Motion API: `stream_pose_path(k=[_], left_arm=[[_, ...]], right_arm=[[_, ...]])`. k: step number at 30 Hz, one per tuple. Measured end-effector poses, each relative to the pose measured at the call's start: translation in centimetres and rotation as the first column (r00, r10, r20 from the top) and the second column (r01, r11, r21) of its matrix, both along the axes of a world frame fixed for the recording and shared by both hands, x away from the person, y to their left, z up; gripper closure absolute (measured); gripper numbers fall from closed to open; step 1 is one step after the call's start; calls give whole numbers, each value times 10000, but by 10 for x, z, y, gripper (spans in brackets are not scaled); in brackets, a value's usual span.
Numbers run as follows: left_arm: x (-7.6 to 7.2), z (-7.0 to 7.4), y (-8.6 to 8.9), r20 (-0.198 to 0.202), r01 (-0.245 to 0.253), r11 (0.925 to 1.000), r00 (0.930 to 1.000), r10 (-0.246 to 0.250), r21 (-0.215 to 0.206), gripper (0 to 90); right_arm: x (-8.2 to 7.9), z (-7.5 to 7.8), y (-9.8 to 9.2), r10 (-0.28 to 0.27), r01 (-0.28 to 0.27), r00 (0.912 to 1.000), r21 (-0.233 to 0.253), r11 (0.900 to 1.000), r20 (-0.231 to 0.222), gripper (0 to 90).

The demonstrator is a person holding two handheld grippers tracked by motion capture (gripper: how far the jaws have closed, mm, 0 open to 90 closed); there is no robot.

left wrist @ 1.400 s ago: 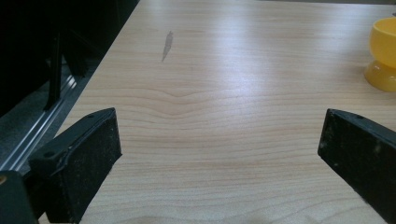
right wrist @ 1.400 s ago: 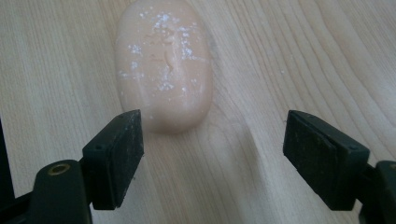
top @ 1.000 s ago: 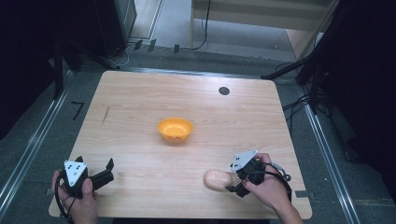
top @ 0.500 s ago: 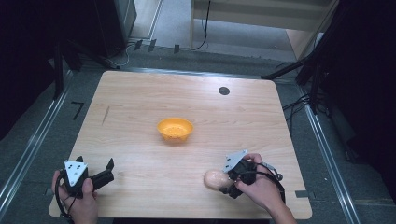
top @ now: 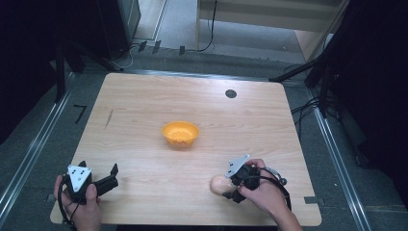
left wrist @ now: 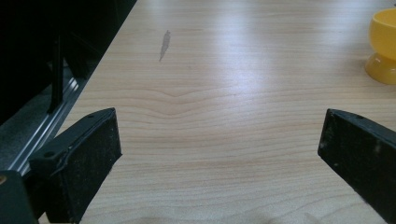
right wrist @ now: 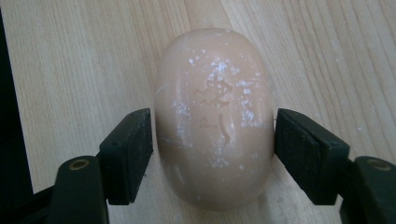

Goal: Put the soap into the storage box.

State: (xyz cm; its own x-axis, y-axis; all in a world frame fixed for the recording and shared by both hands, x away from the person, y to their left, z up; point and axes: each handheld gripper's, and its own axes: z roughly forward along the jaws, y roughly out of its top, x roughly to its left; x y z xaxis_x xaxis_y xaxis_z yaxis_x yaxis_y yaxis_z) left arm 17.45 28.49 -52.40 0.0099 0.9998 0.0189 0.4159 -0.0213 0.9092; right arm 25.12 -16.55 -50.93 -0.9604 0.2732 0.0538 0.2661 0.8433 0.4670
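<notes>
Right gripper fingers straddle the pale peach oval soap bar on the light wood surface, touching or nearly so; not lifted. Left gripper idle, fingers wide apart. Orange plastic bowl empty, well apart. Lift and placing probably remain.

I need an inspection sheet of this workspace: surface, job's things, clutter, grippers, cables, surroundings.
Surface: light wooden table, a small dark streak near its left edge, a round black grommet.
Job's things: beige oval soap-like bar near the front edge; orange plastic bowl at the centre.
Clutter: nothing seen.
Grippers: right gripper, fingers on both sides of the bar, contact looks made; left gripper open over bare wood.
Cables: black cable by the right hand.
Surroundings: grey floor, dark frames.
</notes>
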Motion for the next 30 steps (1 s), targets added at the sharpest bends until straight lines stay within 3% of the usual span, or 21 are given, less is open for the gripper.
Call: stream_pose_path(k=[17,25,30], left_arm=[[0,0,-2,-6,33,9998,10000,-33,170,0],[1,0,-2,-36,13,9998,10000,-12,195,0],[1,0,-2,-41,3,9998,10000,-2,187,0]], right_arm=[[1,-5,8,83,-89,9999,-428,9990,-139,327],[-2,-6,10,289,-269,9991,-620,9977,306,327],[-2,-6,9,413,-393,9985,-551,9977,358,327]])
